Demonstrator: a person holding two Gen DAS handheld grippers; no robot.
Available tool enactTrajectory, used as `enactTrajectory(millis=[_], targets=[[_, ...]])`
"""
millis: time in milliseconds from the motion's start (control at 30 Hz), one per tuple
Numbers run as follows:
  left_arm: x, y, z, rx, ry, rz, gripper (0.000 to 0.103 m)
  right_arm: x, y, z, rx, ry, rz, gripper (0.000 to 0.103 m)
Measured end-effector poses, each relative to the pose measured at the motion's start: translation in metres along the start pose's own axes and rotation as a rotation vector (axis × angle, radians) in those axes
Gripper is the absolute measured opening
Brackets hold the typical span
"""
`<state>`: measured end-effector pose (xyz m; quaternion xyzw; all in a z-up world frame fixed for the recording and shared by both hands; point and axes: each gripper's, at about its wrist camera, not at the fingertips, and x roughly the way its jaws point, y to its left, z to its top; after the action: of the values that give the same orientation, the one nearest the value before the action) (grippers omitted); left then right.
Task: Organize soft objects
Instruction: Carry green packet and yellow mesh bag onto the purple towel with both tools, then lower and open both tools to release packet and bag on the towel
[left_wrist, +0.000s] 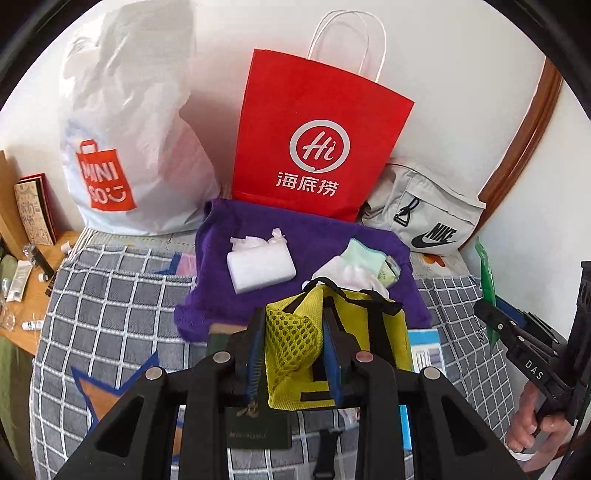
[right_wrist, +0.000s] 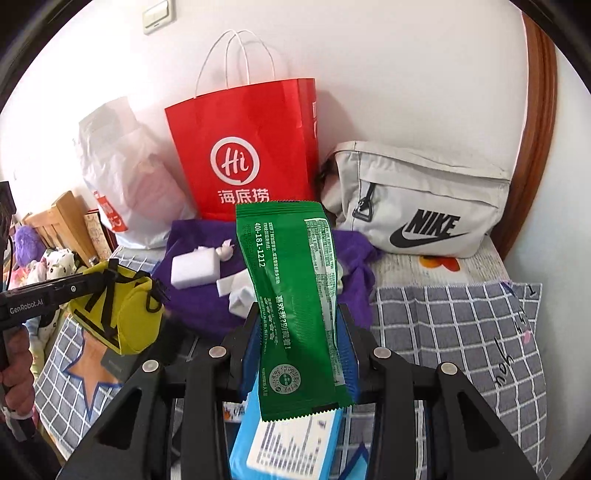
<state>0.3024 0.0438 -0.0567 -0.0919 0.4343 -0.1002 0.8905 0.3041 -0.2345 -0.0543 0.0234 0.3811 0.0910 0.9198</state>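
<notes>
Left gripper (left_wrist: 295, 354) is clamped on the yellow pouch (left_wrist: 295, 332) – narrow gap, pads pressing its mesh side. Right gripper (right_wrist: 299, 350) pinches the green packet (right_wrist: 291, 295), upright, its top at 12 o'clock – purple cloth (right_wrist: 195, 302) beyond.

Cloth, paper and plastic on a checked bed cover

The yellow pouch (left_wrist: 295, 354) is matt woven cloth with an open mesh pocket and black webbing straps. The green packet (right_wrist: 295, 295) is glossy plastic film, slightly wrinkled, with a toothed edge. The purple towel (left_wrist: 295, 258) looks soft and fuzzy. The white sponge block (left_wrist: 260, 264) is matt and smooth. The red bag (left_wrist: 321, 147) is smooth paper with a light shine and twisted white paper handles. The white shopping bag (left_wrist: 129, 147) is thin, crinkled, half-clear plastic. The grey waist bag (right_wrist: 417, 199) is matt woven cloth. The bed cover (left_wrist: 110, 314) is matt cloth. The gripper arms are black matt plastic with shiny metal rivets.
</notes>
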Motion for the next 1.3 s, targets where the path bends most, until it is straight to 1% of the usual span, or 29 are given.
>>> enactTrajectory(millis=[233,433,633,900,1067,1167,1300], targets=[[0.024,-0.002,0.023,0.006,0.026,-0.002,0.027,0.03,-0.001,0.021,-0.008,0.003,0.003,0.038],[0.042,0.0,0.041,0.007,0.035,0.014,0.027,0.057,-0.005,0.038,-0.01,0.018,-0.002,0.038],[0.064,0.001,0.051,0.005,0.049,0.018,0.027,0.084,-0.011,0.051,0.0,0.041,0.005,0.038],[0.094,0.011,0.054,0.005,0.075,0.026,0.027,0.119,-0.019,0.048,0.02,0.08,0.014,0.038],[0.11,0.016,0.054,0.021,0.095,0.078,0.027,0.141,-0.026,0.045,0.025,0.144,0.006,0.038],[0.118,0.018,0.052,0.027,0.124,0.068,0.027,0.149,-0.027,0.041,0.007,0.185,0.014,0.038],[0.127,0.019,0.049,0.032,0.151,0.071,0.027,0.157,-0.028,0.037,0.001,0.225,0.016,0.038]])
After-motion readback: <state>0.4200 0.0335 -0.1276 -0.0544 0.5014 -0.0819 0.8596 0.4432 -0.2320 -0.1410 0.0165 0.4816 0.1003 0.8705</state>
